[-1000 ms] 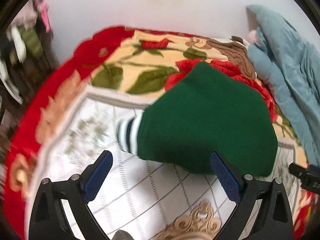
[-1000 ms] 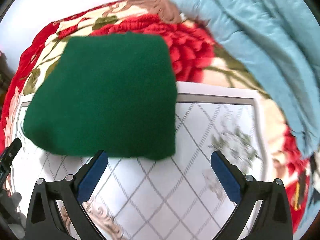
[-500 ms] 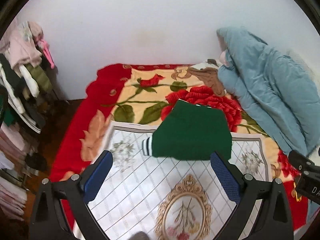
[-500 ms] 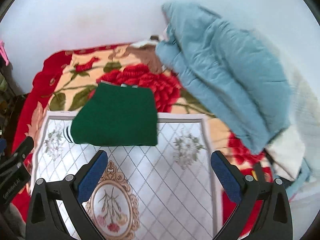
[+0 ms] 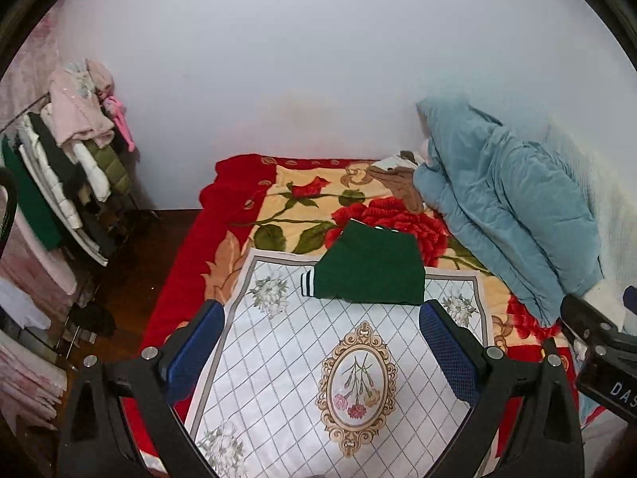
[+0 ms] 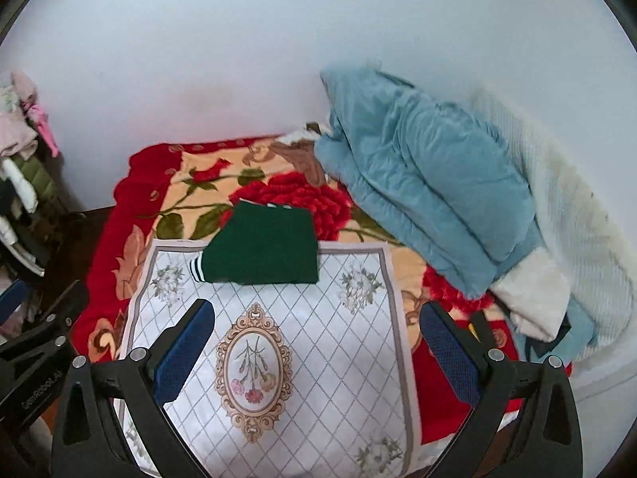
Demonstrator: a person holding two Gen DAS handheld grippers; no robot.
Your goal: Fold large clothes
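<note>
At twelve o'clock of both empty, spread-jawed grippers, left gripper (image 5: 320,342) and right gripper (image 6: 316,340), the folded dark-green knit garment (image 6: 264,249) lies finished; next probably fetch another

Green garment (image 5: 372,273) with striped cuff, red rose blanket (image 5: 302,203), blue quilt (image 5: 505,215).

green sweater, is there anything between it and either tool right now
Nothing visible. The folded green sweater lies on the far edge of the white patterned cloth, and only bare cloth lies between it and the open left tool or the open right tool. The blue quilt sits off to the right.
</note>
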